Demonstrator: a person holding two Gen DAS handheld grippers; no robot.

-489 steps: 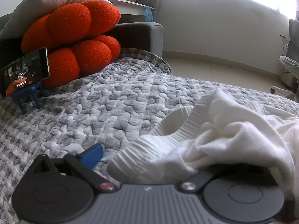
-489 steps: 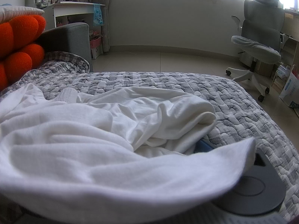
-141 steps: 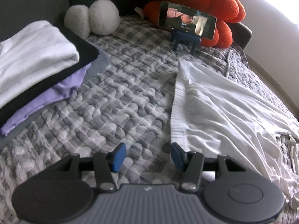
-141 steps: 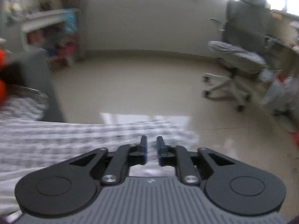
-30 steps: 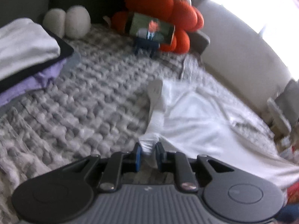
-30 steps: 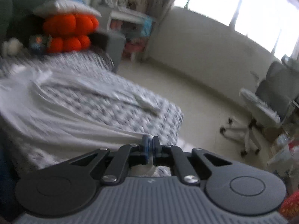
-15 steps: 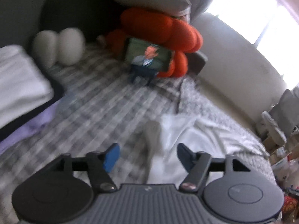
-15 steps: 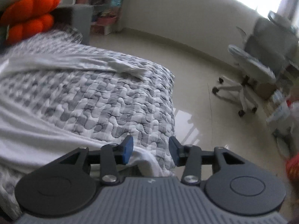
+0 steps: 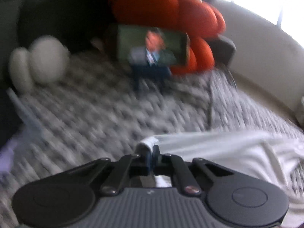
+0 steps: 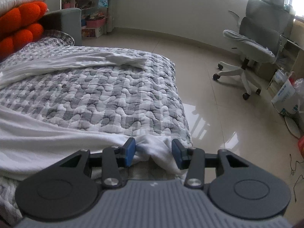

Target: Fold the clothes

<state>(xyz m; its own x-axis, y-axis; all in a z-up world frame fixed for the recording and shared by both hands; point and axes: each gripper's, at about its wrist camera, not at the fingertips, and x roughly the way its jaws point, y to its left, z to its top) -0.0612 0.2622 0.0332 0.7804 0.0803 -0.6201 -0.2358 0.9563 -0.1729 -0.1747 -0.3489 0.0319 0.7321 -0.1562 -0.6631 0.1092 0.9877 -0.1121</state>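
- White garment point(image 9: 237, 152) lies spread over the grey checked quilt point(image 9: 95, 117); one corner is pinched in the left gripper point(image 9: 150, 154), whose jaws are clamped together on a small wad of the cloth.
- Half a second ago those jaws stood wide apart above the cloth, and a second ago they gripped it, so this reads as a regrip of the corner.
- Right gripper point(image 10: 153, 153) has its jaws apart; a bunched end of the garment point(image 10: 153, 150) sits between the pads at the quilt's near corner, and the blue pads do not look pressed on it. A second ago this gripper was shut on cloth; it has let go and the end now rests on the quilt point(image 10: 114, 95).
- Beyond the left gripper, farther up the quilt, a phone point(image 9: 152, 45) on a blue stand plays a video in front of an orange cushion point(image 9: 190, 19); two pale round cushions point(image 9: 38, 62) sit to the phone's left.
- Beyond the quilt's far edge in the right view are bare floor and an office chair point(image 10: 262, 38).
- My reading: one end is laid down, the other freshly gripped, so the garment seems ready to be pulled straight or folded over; the left view is blurred, so the grip's depth is unclear.
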